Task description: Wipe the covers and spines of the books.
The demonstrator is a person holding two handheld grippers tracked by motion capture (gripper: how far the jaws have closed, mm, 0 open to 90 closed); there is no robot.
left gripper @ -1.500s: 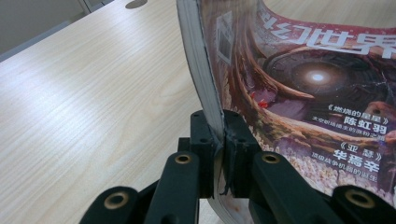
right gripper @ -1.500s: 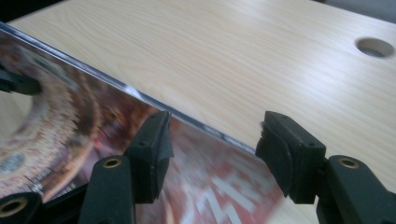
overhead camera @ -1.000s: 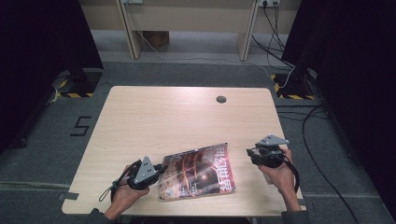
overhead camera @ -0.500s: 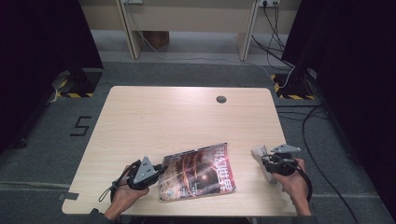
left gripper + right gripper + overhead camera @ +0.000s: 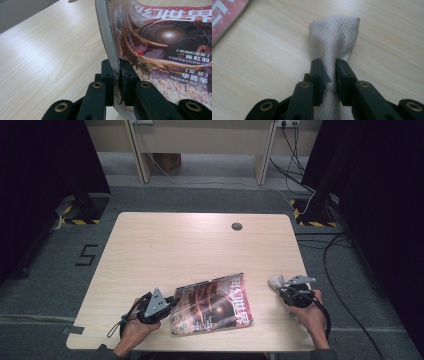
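Right tool (image 5: 283, 287) has dropped to the worktop (image 5: 190, 245), its jaws just closing on the cloth (image 5: 334, 37); the magazine (image 5: 212, 302), pinched by the left tool (image 5: 172, 304), lies at its nine o'clock.

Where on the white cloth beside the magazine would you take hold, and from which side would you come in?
Take the white cloth at its bunched, narrowed middle, coming in low from the person's side of the table. It is gathered into a ridge thin enough to fit between two jaws. The right hand-held gripper already pinches it there, its jaws having just been closing.
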